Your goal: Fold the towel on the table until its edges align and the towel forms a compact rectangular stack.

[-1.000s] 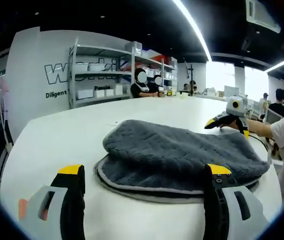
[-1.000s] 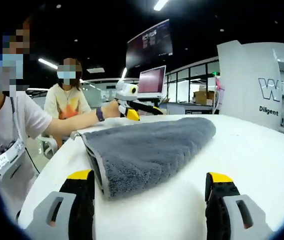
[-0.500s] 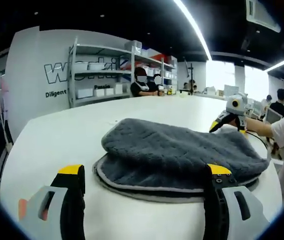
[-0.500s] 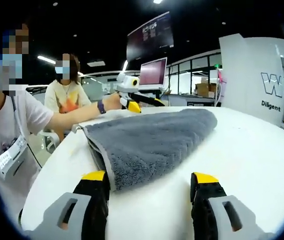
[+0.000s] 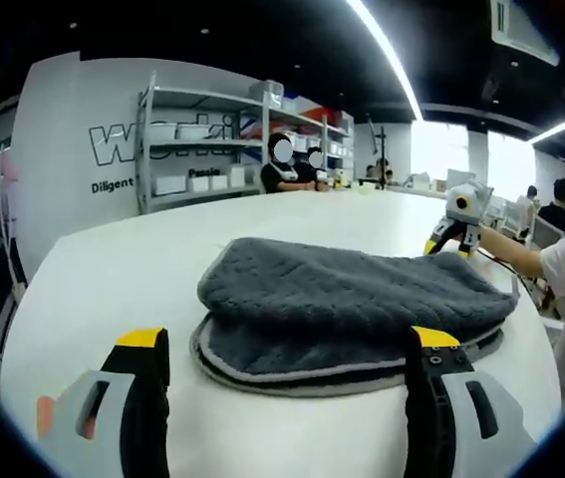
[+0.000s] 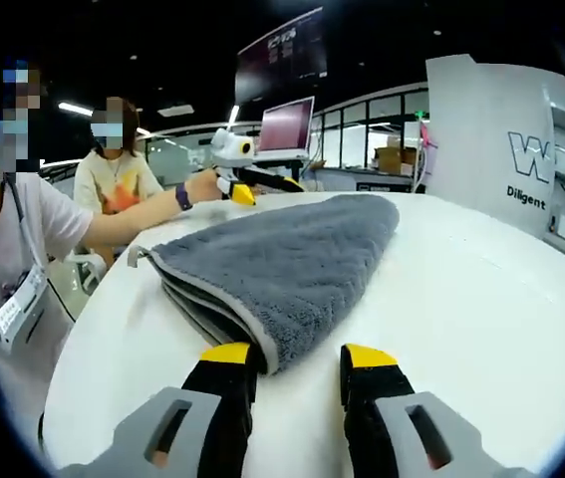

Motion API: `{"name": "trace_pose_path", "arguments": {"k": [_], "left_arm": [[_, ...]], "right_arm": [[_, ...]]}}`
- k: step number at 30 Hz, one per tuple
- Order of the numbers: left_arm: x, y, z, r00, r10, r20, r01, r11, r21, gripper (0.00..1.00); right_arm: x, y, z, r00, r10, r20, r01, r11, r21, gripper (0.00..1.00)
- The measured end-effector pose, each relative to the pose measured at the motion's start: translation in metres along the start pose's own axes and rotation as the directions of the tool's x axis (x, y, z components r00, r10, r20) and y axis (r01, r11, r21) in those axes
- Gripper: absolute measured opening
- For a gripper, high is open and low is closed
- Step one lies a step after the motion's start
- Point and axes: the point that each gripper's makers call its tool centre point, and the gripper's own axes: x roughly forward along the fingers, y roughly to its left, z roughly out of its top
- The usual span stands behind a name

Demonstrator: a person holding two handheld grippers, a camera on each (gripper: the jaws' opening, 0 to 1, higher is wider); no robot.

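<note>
Your right gripper [image 6: 297, 360] is nearly pressed together at the towel's [image 6: 282, 264] near corner, while your left gripper [image 5: 287, 344] sits spread wide before the towel.

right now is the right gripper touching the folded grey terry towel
Cannot tell. In the right gripper view the right gripper has its yellow-tipped jaws close on either side of the folded grey terry towel corner, but neither contact nor a gap shows plainly.

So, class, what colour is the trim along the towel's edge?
Light grey, paler than the dark grey towel; clearest in the right gripper view.
</note>
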Motion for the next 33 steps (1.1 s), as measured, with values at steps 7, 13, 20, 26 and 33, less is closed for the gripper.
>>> {"name": "trace_pose_path", "arguments": {"k": [7,13,20,26,33], "left_arm": [[0.0,0.0,0.0,1.0,-0.001,-0.001,0.001,1.0,-0.001,0.97],[0.0,0.002,0.0,1.0,0.0,0.0,0.0,1.0,-0.005,0.97],[0.0,-0.002,-0.001,1.0,-0.003,-0.001,0.003,1.0,-0.003,0.97],[0.001,-0.005,0.0,1.0,-0.01,0.001,0.01,1.0,-0.002,0.97],[0.005,-0.007,-0.002,1.0,-0.023,-0.009,0.023,1.0,0.004,0.97]], "right_arm": [[-0.008,-0.014,-0.004,0.999,-0.036,-0.011,0.036,0.999,0.01,0.15],[-0.024,-0.047,-0.011,0.989,-0.151,-0.01,0.149,0.986,-0.077,0.07],[-0.037,-0.073,-0.014,0.97,-0.245,0.003,0.243,0.96,-0.139,0.05],[-0.047,-0.098,-0.016,0.942,-0.336,0.024,0.333,0.919,-0.211,0.04],[-0.059,-0.126,-0.018,0.9,-0.432,0.054,0.427,0.853,-0.3,0.03]]}}
